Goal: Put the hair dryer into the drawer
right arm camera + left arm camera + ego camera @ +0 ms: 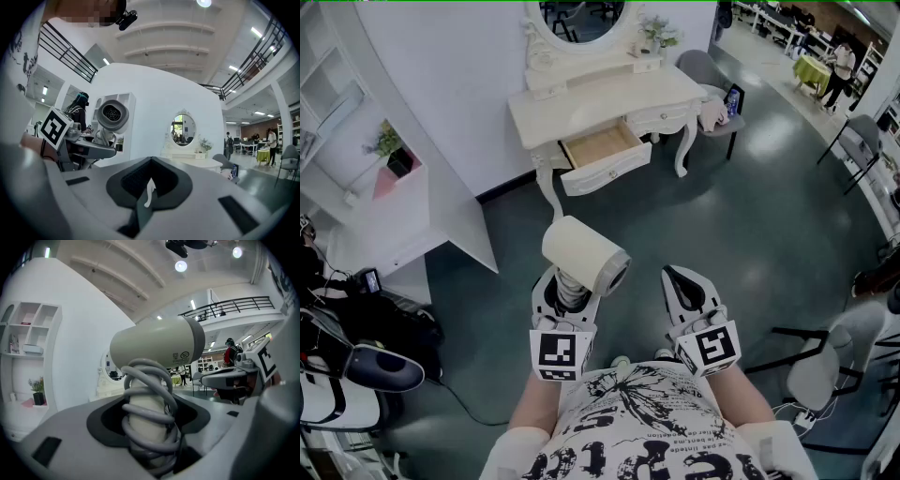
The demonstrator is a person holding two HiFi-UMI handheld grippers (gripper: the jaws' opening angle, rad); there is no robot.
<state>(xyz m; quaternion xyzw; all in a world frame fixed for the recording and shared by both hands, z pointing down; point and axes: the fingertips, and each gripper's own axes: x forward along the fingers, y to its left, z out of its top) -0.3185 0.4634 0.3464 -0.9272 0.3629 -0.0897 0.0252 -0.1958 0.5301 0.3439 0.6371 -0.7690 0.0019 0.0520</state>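
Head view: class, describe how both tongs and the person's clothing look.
Left tongs and right tongs: light grey shells, black inner pads, each with a white cube of black square markers. The shirt is white with black print.

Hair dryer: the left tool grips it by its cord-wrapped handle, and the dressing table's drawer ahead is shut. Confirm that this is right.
Not quite. The drawer of the dressing table is not shut: the head view shows it pulled open, its wooden inside showing. The rest holds: the left tool grips the hair dryer by its cord-wrapped handle.
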